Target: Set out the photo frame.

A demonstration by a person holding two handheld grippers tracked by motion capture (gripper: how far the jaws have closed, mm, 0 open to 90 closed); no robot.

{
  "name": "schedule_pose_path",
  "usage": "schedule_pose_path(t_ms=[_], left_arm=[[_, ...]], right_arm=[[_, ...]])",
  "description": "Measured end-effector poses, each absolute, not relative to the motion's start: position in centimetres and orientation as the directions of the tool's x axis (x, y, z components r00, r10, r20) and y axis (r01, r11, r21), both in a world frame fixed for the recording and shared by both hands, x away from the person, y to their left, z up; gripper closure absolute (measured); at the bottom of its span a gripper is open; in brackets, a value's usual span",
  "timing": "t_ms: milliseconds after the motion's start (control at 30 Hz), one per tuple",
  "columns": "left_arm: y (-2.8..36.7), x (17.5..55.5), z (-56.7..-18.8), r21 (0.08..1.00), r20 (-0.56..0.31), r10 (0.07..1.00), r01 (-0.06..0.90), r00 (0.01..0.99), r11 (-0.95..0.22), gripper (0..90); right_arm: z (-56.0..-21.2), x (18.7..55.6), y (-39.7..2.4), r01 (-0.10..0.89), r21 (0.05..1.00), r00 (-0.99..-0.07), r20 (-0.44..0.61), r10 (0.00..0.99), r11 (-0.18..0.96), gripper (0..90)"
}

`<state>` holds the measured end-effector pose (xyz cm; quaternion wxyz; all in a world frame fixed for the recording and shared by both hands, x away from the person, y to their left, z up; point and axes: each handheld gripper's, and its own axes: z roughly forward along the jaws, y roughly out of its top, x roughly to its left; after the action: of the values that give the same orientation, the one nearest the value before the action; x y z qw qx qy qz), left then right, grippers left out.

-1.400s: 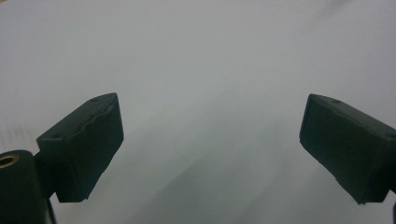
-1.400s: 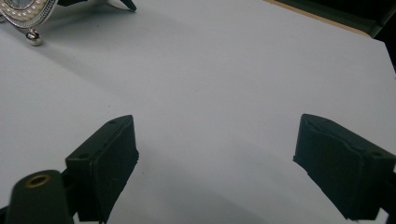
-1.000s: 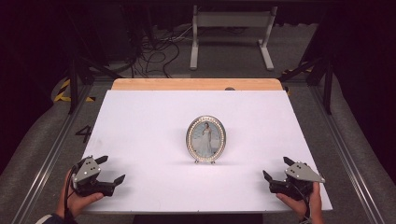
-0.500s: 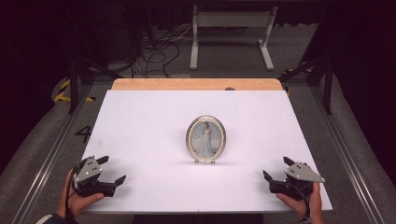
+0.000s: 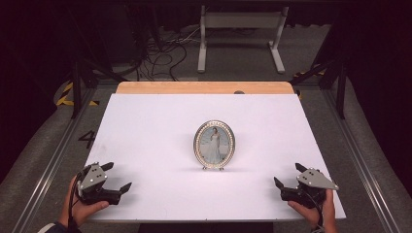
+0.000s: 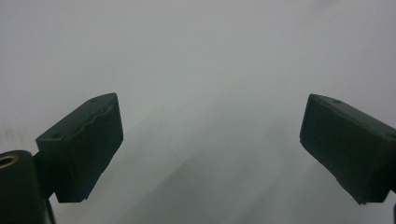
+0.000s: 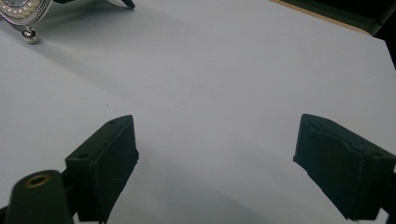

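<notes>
Standing upright near the middle of the white table (image 5: 145,126), slightly toward the near edge, the oval picture frame (image 5: 214,144) faces the person on small ball feet with a prop leg behind it. The left gripper (image 5: 118,176) rests at the near left corner, held in a hand (image 5: 80,208), and the right gripper (image 5: 286,179) sits at the near right corner; both are well apart from the frame. In each gripper view the two black jaws stand wide apart with nothing but bare table between them, so both claws are spread and empty. The right gripper view catches the frame's beaded rim (image 7: 21,11) and one foot at its top left corner, far off. The frame looks like the piece to be handled, and the risks come from how it stands. It is tall, thin and balanced on a narrow base, so a jaw that nudges the rim before closing could tip it backward or flat on its face. The rim is rounded and shiny, and a pinch across it may slip. Squeezing over the glass front could scratch or crack it. An approach from one side alone could also slide the frame across the smooth table instead of catching it.
</notes>
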<state>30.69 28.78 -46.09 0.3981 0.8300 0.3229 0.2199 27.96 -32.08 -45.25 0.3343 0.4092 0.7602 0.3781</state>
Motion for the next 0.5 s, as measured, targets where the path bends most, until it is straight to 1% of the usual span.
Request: schedule_pose_path(t_ms=[500], left_arm=[[28.57,30.95,-46.15,0.803,0.102,0.708,0.362,0.699,-0.474,6.7]], right_arm=[[-45.33,28.03,-32.12,0.378,0.847,-0.429,-0.198,0.881,0.374,12.5]])
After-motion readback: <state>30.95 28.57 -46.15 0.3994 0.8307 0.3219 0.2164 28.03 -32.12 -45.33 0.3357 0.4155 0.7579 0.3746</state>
